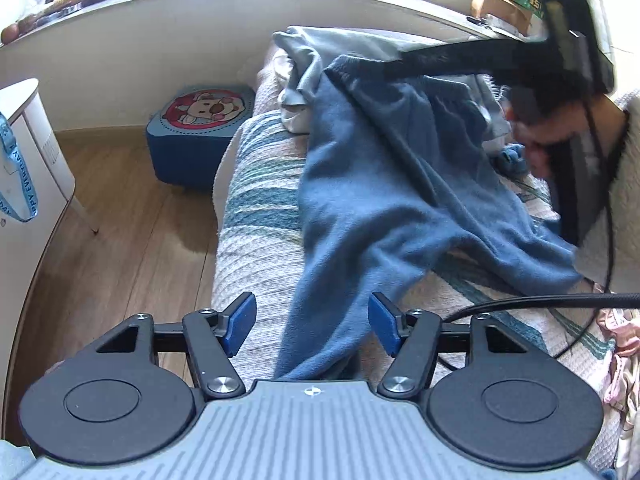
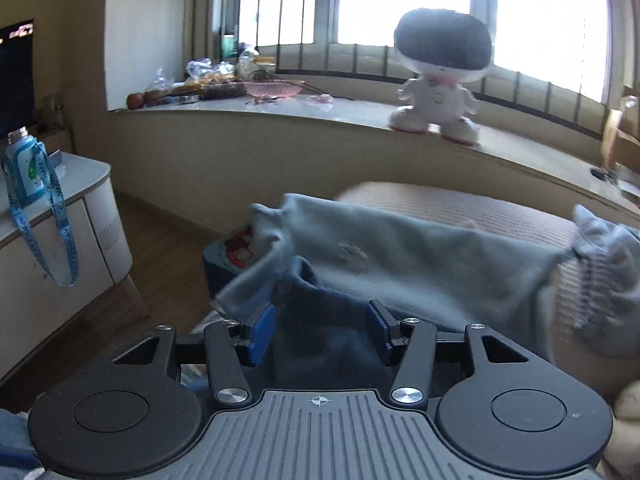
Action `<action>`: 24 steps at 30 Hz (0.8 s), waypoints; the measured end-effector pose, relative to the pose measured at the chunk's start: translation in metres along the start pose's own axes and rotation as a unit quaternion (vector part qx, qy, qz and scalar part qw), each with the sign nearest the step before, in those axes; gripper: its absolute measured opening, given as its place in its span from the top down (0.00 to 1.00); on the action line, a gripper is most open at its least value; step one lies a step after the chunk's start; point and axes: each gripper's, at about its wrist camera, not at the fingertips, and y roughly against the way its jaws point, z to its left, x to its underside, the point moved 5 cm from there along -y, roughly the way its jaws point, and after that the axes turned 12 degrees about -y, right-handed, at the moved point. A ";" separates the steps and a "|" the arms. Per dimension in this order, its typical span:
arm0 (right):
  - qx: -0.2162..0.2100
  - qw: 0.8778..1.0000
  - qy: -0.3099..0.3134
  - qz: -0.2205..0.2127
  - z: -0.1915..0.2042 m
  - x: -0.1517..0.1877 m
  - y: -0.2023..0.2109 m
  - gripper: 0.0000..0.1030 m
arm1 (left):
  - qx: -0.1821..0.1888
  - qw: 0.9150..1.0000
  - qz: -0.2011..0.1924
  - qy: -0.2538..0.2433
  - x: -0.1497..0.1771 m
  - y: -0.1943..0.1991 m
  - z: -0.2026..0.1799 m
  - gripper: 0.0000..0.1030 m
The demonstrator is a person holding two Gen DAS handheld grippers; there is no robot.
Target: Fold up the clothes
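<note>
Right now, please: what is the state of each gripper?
Left gripper: jaws open, holding nothing; blue pants lie between them.
Right gripper: jaws open, gripping nothing.

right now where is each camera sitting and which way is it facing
Left wrist: sits on the left claw, angled down along the bed at the dark blue trousers; the open blue pads, right claw and a hand show.
Right wrist: sits on the right claw, looking more level over the pale blue garment toward the window ledge; only its own open claw shows.
Shared: the white toy robot, ledge, blue stool and both garments.
</note>
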 end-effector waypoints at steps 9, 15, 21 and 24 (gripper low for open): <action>0.048 0.999 -0.015 0.013 -0.059 0.038 0.068 0.48 | -0.010 1.000 -0.017 -0.009 -0.003 0.016 -0.019 0.31; 0.061 0.997 0.014 0.048 -0.069 0.082 0.108 0.30 | 0.002 1.000 -0.016 -0.015 -0.002 0.019 -0.030 0.25; 0.069 0.993 -0.005 0.095 -0.077 0.120 0.106 0.27 | 0.008 1.000 -0.003 -0.029 0.003 0.014 -0.041 0.24; 0.070 0.990 -0.024 0.116 -0.080 0.131 0.095 0.27 | 0.007 1.000 0.001 -0.030 0.006 0.014 -0.041 0.22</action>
